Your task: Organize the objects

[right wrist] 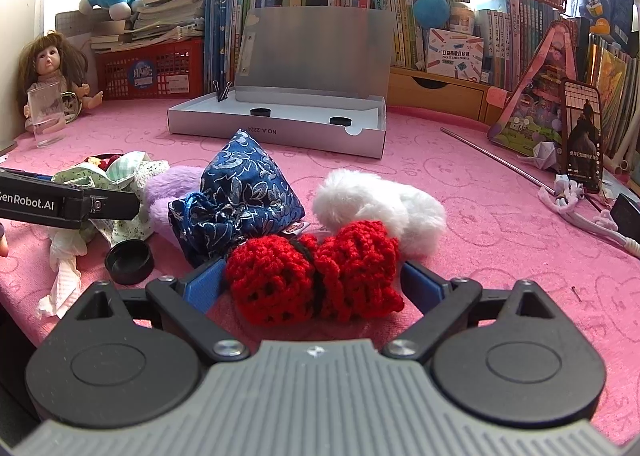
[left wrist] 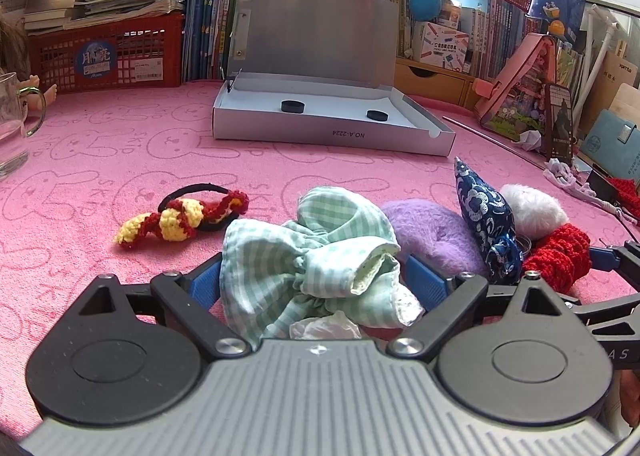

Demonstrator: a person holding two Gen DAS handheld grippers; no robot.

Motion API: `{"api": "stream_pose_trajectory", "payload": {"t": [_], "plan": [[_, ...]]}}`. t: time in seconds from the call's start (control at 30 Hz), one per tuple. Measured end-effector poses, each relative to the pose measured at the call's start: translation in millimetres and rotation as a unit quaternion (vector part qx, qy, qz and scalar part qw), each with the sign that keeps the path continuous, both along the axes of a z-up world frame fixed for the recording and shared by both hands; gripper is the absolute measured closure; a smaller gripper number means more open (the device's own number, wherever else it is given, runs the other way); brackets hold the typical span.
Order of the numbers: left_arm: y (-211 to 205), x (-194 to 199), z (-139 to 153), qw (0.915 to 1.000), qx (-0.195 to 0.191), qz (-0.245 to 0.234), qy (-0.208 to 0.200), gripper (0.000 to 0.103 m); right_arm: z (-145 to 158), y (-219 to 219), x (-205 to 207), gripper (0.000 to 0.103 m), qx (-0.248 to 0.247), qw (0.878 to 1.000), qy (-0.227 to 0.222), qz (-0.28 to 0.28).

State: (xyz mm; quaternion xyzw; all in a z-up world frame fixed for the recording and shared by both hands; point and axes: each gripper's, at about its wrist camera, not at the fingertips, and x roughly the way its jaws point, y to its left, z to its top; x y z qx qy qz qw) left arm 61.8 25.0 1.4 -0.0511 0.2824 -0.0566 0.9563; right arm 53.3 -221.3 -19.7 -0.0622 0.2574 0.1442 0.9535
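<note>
My left gripper (left wrist: 314, 272) stands wide open around a green checked cloth bow (left wrist: 316, 256) that lies on the pink cloth between its blue pads. One of its fingers (right wrist: 116, 203) shows over that bow (right wrist: 132, 171) in the right wrist view. My right gripper (right wrist: 312, 276) is open too, with a red crochet bow (right wrist: 316, 272) between its pads and a gap at the right pad. Behind it lie a blue patterned pouch (right wrist: 244, 195), a white fluffy piece (right wrist: 380, 199) and a purple fluffy piece (right wrist: 168, 191). A red-and-yellow crochet hair tie (left wrist: 180, 215) lies left of the green bow.
An open silver box (left wrist: 320, 131) holding two black caps (left wrist: 293, 106) stands at the back. A third black cap (right wrist: 130, 262) and a crumpled tissue (right wrist: 64, 276) lie near the front left. A glass (right wrist: 46, 115), a doll (right wrist: 52, 63) and a metal rod (right wrist: 492, 155) ring the cloth.
</note>
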Motion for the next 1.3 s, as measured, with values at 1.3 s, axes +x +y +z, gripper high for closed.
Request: {"api": "stream_pose_trajectory", "payload": {"t": [1.3], "plan": [[-10, 5, 1, 0.9999, 0.01, -0.004, -0.001, 0.046, -2, 2, 5, 0.006, 0.003, 1.0, 0.019, -0.003]]}}
